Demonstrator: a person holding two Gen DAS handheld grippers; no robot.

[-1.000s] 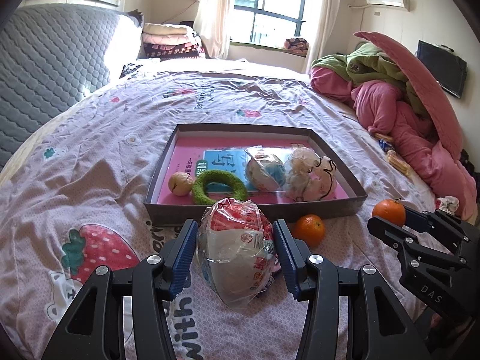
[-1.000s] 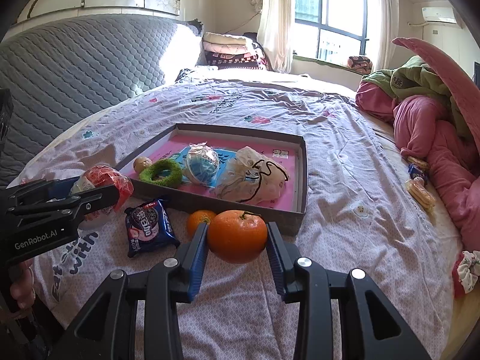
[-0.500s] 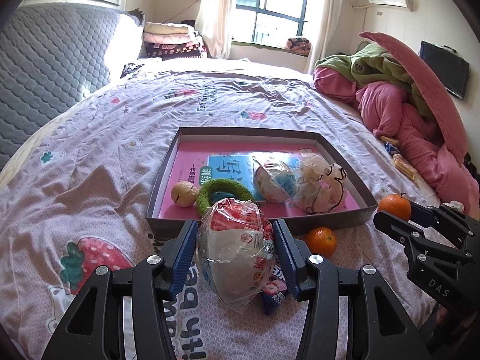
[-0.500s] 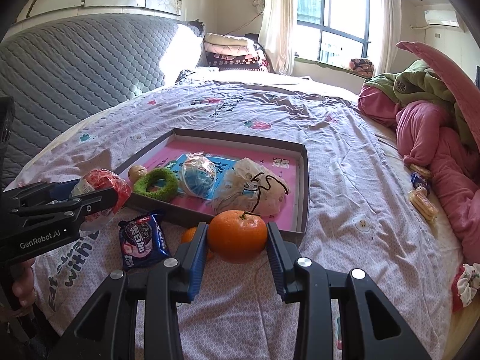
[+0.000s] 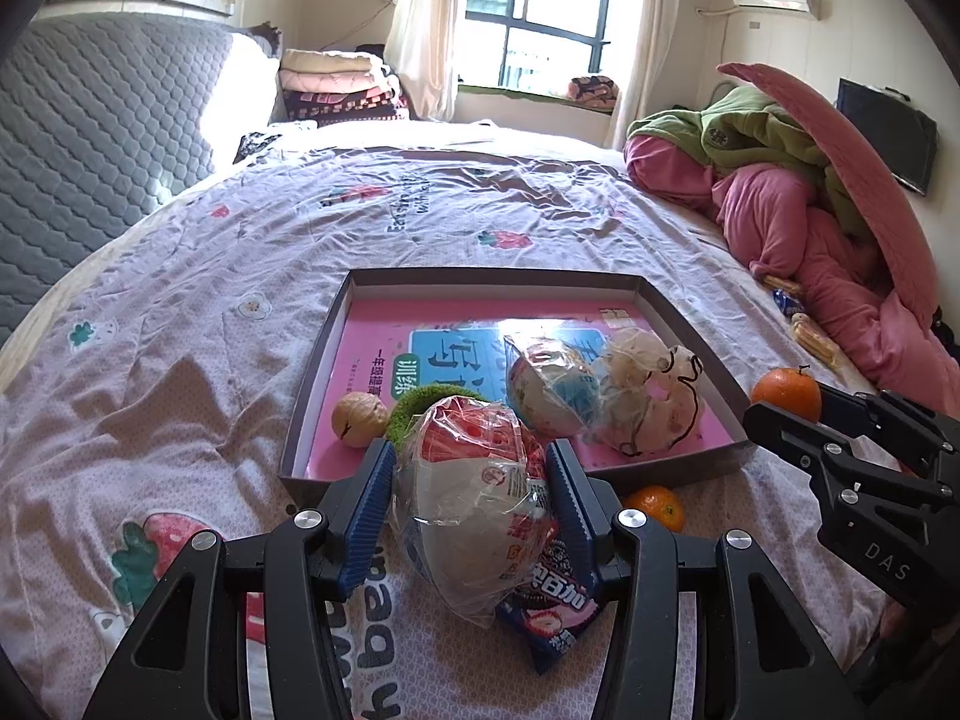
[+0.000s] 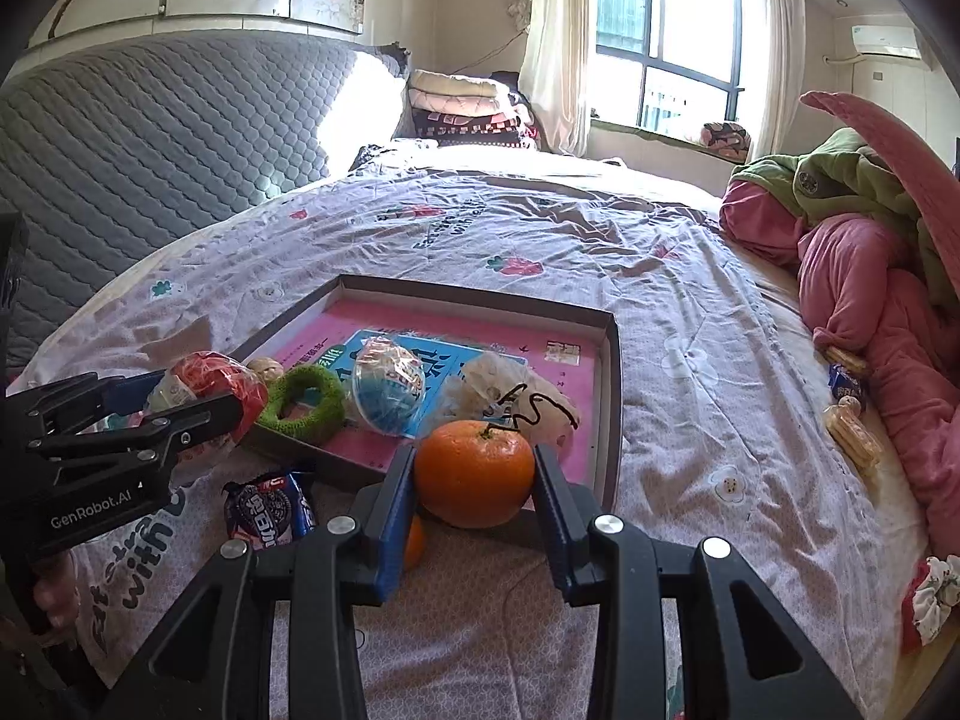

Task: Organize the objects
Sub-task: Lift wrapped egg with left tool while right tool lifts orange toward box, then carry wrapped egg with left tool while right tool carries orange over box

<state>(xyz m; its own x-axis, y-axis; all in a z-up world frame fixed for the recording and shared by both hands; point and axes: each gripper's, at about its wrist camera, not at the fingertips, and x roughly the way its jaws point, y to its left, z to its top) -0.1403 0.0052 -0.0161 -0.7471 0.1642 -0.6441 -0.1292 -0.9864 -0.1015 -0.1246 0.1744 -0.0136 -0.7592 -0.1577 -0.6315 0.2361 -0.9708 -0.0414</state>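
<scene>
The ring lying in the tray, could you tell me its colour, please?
Green; the ring shows best in the right wrist view.

Second orange [image 6: 414, 542] mostly hidden behind right gripper [image 6: 474, 489].

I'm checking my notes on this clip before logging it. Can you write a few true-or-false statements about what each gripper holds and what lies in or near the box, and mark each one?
1. The left gripper is shut on a red-and-white snack in clear plastic wrap. True.
2. The right gripper is open and holds nothing. False: it is shut on a large round orange.
3. The fuzzy green ring lies inside the shallow grey box with the pink floor. True.
4. The dark blue cookie packet lies inside that box. False: it lies on the bedsheet outside the box's near wall.
5. A smaller orange lies on the sheet outside the box. True.
</scene>
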